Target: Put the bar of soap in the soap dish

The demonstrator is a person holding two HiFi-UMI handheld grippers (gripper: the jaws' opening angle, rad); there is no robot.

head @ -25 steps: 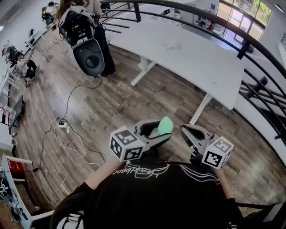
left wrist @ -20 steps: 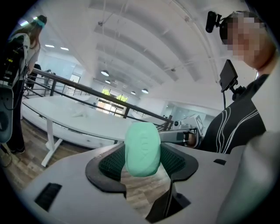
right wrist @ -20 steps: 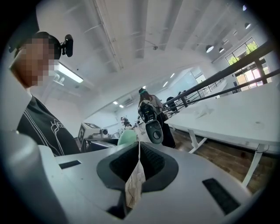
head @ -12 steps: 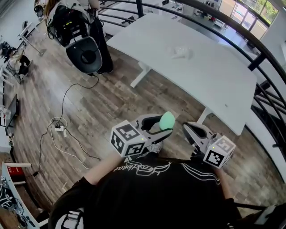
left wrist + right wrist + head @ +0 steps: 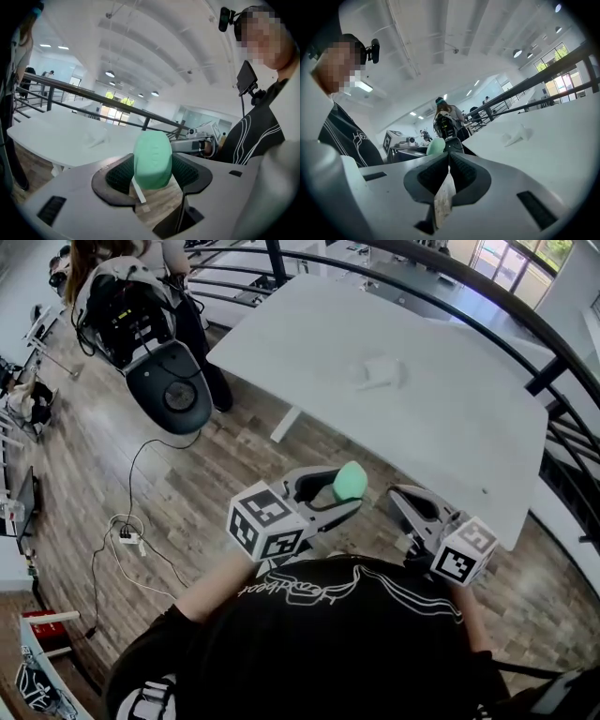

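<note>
My left gripper is shut on a mint-green bar of soap, held in the air near the front edge of a white table. In the left gripper view the soap stands upright between the two dark pads. A small pale, see-through soap dish lies in the middle of the table; it shows in the left gripper view as the dish and in the right gripper view as the dish. My right gripper hangs beside the left one, its jaws together with nothing between them.
A black railing runs behind the table. At the upper left a person carries a black pack with a round black part. A cable and power strip lie on the wooden floor at left.
Both grippers, the left one still holding the soap, have moved forward towards the table. The table and the dish now lie much closer in the head view.
</note>
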